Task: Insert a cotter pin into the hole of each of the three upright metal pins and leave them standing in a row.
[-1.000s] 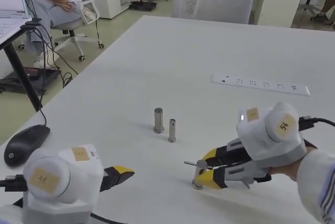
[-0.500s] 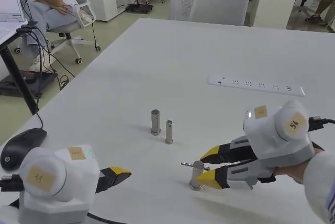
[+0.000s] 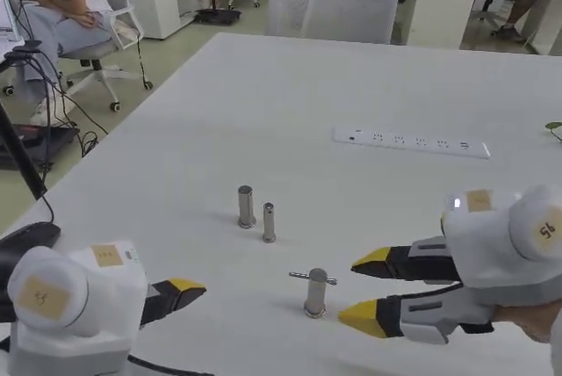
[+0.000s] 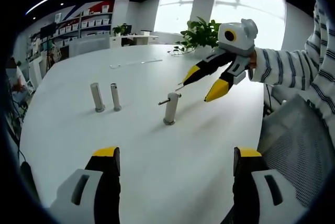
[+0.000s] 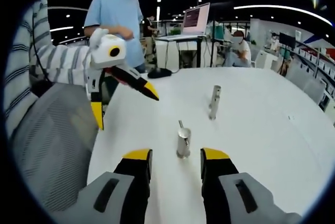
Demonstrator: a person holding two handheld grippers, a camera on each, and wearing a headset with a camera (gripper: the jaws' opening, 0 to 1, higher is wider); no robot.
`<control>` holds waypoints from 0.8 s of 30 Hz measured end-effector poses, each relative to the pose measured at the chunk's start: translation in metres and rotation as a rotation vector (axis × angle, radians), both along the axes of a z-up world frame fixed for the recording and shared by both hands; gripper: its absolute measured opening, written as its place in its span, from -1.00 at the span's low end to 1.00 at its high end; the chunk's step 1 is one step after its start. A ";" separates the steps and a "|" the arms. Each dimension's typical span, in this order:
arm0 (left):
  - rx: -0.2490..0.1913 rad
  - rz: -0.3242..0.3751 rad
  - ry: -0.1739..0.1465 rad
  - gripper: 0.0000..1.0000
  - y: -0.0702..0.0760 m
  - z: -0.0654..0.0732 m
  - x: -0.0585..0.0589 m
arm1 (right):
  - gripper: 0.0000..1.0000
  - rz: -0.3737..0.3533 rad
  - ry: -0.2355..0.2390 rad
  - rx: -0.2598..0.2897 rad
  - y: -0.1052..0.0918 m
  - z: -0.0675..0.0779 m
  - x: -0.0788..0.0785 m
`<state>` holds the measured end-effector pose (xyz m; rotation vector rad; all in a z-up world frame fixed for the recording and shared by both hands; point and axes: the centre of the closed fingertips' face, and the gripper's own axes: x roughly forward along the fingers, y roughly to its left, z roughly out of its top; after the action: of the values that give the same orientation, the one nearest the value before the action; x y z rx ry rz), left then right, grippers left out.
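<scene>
The right gripper sits part-open, empty, beside the cotter-pinned metal pin; the left gripper gapes wide. Their stickers are too blurred to read. A power strip lies beyond.

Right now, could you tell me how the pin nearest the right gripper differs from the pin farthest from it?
The near pin has a cotter pin through its top; the far pin shows none. The near pin stands alone before the open right gripper; the far pin stands close beside a third pin. Both are upright grey metal cylinders on the white table.
</scene>
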<state>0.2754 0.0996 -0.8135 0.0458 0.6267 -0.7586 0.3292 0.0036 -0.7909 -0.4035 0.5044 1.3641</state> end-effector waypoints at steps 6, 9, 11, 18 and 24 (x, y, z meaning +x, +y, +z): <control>0.003 0.002 -0.002 0.79 0.003 0.000 0.004 | -0.10 -0.059 -0.005 0.021 -0.015 0.009 -0.004; 0.005 0.003 -0.002 0.79 0.005 0.000 0.007 | -0.07 -0.093 -0.008 0.028 -0.023 0.012 -0.006; 0.009 0.004 -0.003 0.78 0.007 0.000 0.009 | -0.02 -0.107 -0.010 0.033 -0.028 0.013 -0.007; 0.025 0.007 -0.009 0.78 0.013 0.001 0.018 | 0.14 -0.156 -0.003 0.041 -0.043 0.019 -0.015; 0.023 0.031 -0.028 0.73 0.022 0.003 0.031 | 0.26 -0.206 -0.002 0.060 -0.052 0.026 -0.020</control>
<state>0.3069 0.1213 -0.8101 0.0677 0.6086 -0.7201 0.3093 -0.0484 -0.7651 -0.2960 0.4884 1.1768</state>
